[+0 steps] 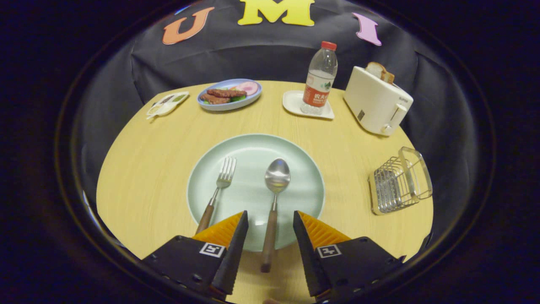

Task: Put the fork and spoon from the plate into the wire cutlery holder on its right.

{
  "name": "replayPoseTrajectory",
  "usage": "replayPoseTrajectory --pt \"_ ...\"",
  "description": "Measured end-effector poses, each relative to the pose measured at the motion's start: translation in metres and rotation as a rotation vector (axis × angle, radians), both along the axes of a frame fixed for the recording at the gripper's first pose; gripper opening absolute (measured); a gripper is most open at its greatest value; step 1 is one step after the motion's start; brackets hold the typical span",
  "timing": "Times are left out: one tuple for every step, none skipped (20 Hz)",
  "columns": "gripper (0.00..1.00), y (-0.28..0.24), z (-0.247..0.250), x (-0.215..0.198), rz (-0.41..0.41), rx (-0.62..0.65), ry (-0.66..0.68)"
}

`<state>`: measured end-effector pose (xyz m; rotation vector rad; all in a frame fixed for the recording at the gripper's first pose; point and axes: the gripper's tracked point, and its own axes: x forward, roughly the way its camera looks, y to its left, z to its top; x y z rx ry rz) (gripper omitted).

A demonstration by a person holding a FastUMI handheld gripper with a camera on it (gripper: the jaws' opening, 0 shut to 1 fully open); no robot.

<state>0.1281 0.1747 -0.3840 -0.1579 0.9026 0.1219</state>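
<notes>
Nothing is moved yet: both the fork (220,185) and spoon (274,198) lie on the plate (303,169) at centre frame, the wire cutlery holder (398,181) waits at right, and the gripper (270,219) is spread around the spoon's handle.

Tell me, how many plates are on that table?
3. A large pale green plate just ahead of the open gripper, a blue plate of food beyond it, and a small white one under the bottle.
</notes>
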Motion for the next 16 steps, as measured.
replayPoseTrajectory --pt "0.64 -0.001 -0.005 0.002 -0.009 -0.003 0.016" --pt "0.61 -0.005 -0.007 0.002 -0.023 -0.008 0.033" --pt "0.57 -0.007 -0.013 0.004 -0.043 -0.003 0.046" --pt "0.46 -0.006 -0.016 0.003 -0.054 0.012 0.062" --pt "0.36 -0.004 -0.017 0.002 -0.049 0.027 0.072" --pt "0.32 -0.004 -0.016 0.004 -0.040 0.026 0.070" --pt "0.23 -0.006 -0.017 0.004 -0.035 0.023 0.058" --pt "0.14 -0.005 -0.015 0.003 -0.025 0.032 0.063" --pt "0.10 -0.005 -0.018 0.002 -0.018 0.048 0.075" --pt "0.06 -0.004 -0.016 -0.002 -0.006 0.059 0.093" --pt "0.04 -0.006 -0.014 -0.002 -0.002 0.060 0.096" --pt "0.03 -0.009 -0.012 -0.004 0.007 0.058 0.100" --pt "0.01 -0.009 -0.010 -0.007 0.021 0.068 0.108" --pt "0.01 -0.013 -0.005 -0.009 0.035 0.074 0.101" --pt "0.01 -0.020 0.002 -0.010 0.042 0.067 0.090" --pt "0.01 -0.024 0.009 -0.013 0.055 0.069 0.082"
